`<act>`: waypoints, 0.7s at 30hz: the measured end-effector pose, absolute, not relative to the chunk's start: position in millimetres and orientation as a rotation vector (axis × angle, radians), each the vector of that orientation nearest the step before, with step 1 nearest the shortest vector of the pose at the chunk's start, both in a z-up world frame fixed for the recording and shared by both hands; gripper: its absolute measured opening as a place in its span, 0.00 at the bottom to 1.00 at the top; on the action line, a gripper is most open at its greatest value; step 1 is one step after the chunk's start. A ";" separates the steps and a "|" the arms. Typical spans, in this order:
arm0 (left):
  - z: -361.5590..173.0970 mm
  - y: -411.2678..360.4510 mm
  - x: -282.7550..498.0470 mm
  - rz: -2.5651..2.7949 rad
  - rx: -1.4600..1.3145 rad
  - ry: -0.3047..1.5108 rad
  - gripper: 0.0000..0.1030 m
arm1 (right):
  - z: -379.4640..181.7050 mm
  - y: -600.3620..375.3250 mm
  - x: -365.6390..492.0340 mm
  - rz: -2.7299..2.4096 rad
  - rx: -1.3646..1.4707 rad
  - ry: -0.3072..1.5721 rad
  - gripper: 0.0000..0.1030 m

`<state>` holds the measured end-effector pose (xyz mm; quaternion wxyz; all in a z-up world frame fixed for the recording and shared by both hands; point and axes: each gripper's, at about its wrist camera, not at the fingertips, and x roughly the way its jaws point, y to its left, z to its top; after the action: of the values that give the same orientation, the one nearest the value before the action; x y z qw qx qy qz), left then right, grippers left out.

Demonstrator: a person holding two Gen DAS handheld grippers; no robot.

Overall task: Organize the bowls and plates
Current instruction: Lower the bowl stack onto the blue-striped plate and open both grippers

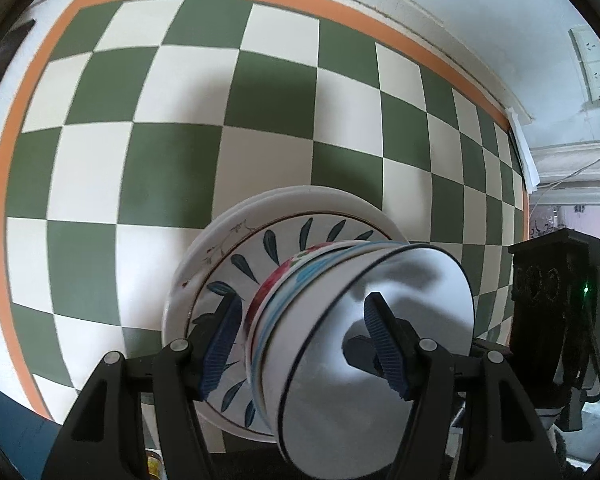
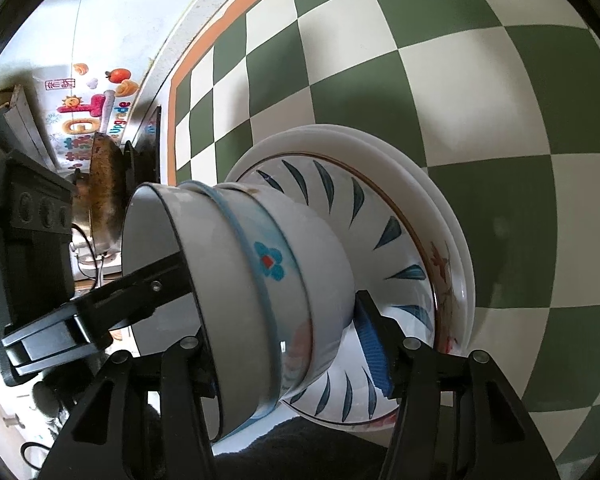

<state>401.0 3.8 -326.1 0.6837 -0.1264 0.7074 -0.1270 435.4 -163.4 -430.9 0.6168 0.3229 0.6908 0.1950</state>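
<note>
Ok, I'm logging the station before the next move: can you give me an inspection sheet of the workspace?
Surface: checked cloth, green and white, orange border.
Job's things: nested bowls on stacked plates.
Clutter: browned pan past the cloth's edge.
Grippers: left gripper straddles the bowls' wall, one finger inside the top bowl; right gripper has one pad by the bowls' outside, other finger hidden; whether either grips cannot be told.
Cables: white cable along the wall.
Surroundings: wall sockets, colourful sticker.
</note>
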 end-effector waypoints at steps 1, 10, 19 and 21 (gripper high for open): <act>-324.2 4.4 400.3 -0.281 -0.275 1.578 0.60 | -428.6 -164.3 434.9 0.443 0.738 1.587 0.56; -290.5 10.3 381.9 -0.202 -0.158 1.467 0.60 | -377.9 -169.9 422.7 0.352 0.568 1.472 0.56; -247.0 18.7 347.6 -0.180 -0.093 1.337 0.72 | -309.6 -160.1 381.0 0.237 0.383 1.345 0.77; -236.1 21.3 339.7 -0.151 -0.069 1.303 0.86 | -293.4 -159.9 370.1 0.224 0.365 1.307 0.83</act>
<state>339.7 21.3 -236.1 0.7920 -0.0320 0.6056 -0.0702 370.1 -159.9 -293.4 0.7728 0.1686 0.6031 0.1033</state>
